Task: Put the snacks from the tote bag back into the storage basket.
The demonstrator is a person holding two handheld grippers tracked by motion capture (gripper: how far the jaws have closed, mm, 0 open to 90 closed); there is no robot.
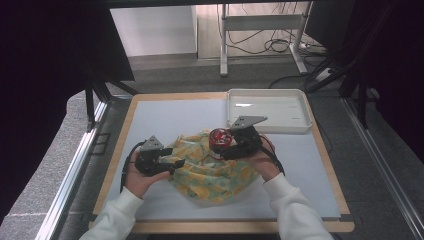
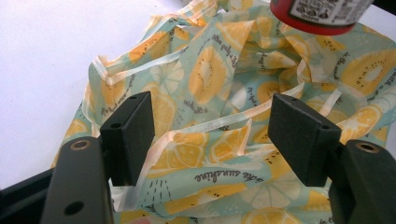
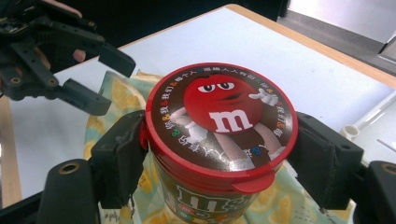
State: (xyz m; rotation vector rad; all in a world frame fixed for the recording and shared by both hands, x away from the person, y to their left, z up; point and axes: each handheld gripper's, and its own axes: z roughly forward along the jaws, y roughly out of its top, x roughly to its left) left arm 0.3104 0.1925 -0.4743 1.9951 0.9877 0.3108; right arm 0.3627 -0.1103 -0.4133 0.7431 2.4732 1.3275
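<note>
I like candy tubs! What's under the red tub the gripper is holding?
Under the red tub, clamped in the right gripper, lies the lemon-print cloth bag on the table. Anything below or inside the bag is covered.

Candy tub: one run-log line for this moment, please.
right gripper: shut on candy tub | tub: upright above fruit-print cloth | left gripper: open over cloth | tray: empty

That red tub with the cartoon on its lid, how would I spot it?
Start at the pale table and find the crumpled lemon-print cloth near its front. The tub is just above the cloth, clamped in the right tool. It is the one round, red-lidded thing there, unlike the flat white tray behind.
</note>
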